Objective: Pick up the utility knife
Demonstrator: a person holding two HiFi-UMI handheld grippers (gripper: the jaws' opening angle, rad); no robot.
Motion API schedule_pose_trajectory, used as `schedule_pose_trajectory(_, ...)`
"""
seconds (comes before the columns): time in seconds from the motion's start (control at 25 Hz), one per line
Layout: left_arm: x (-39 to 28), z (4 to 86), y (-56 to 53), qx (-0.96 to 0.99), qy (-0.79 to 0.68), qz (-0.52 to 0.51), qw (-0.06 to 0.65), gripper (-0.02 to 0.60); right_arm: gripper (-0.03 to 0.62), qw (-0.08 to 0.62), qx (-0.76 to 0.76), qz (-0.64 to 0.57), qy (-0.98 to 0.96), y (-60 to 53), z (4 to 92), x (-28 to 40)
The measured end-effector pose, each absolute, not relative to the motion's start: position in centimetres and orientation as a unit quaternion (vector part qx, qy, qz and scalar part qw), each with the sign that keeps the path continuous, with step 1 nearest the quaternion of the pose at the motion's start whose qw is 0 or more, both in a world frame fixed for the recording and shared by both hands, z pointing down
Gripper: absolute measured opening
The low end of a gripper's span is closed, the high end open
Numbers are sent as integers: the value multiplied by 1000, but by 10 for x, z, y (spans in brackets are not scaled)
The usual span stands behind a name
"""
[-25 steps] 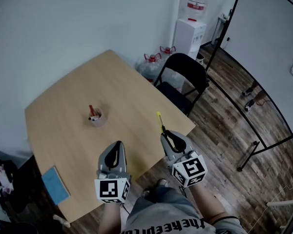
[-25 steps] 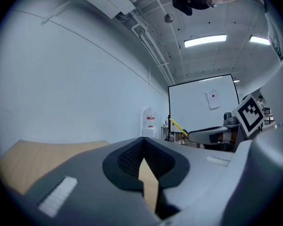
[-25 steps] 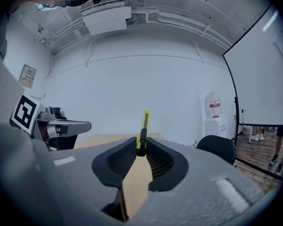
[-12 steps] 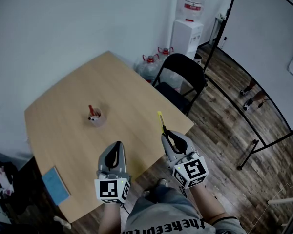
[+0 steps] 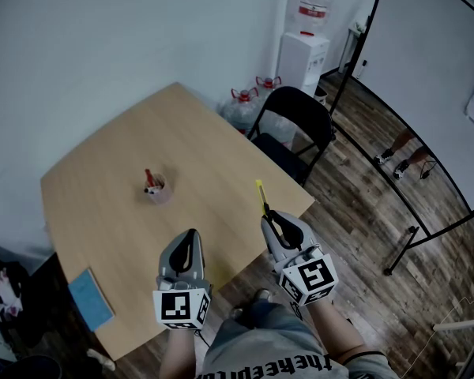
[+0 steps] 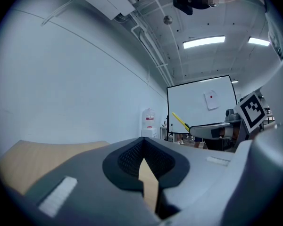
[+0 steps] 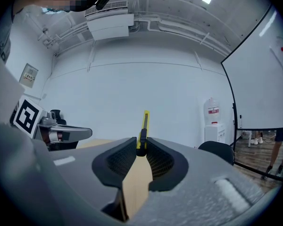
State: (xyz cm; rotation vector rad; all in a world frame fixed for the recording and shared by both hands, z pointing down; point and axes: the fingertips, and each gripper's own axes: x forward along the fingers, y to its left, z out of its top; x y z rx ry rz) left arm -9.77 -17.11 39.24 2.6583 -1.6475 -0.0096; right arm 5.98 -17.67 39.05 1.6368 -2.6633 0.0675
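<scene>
Yellow knife (image 7: pixel 144 124) clamped in right tongs (image 5: pixel 269 216), poking out past their tips, left tongs (image 5: pixel 191 234) closed empty alongside; best squeeze firm, move level so it can't pivot.

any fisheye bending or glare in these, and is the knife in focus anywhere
Both gripper views: heavy fisheye, dark corners; in the right gripper view the whiteboard looks bowed. Left gripper view: ceiling lights glare white. Right gripper view: the utility knife held by the right gripper is in focus. Head view: even light, mild curving.
</scene>
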Motion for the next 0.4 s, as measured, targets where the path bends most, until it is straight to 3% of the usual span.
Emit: schedule_pose_trajectory(0.4, -102, 393, -168, 852, -524, -5, 8, 20, 67, 2, 524, 16, -852, -172, 387, 53)
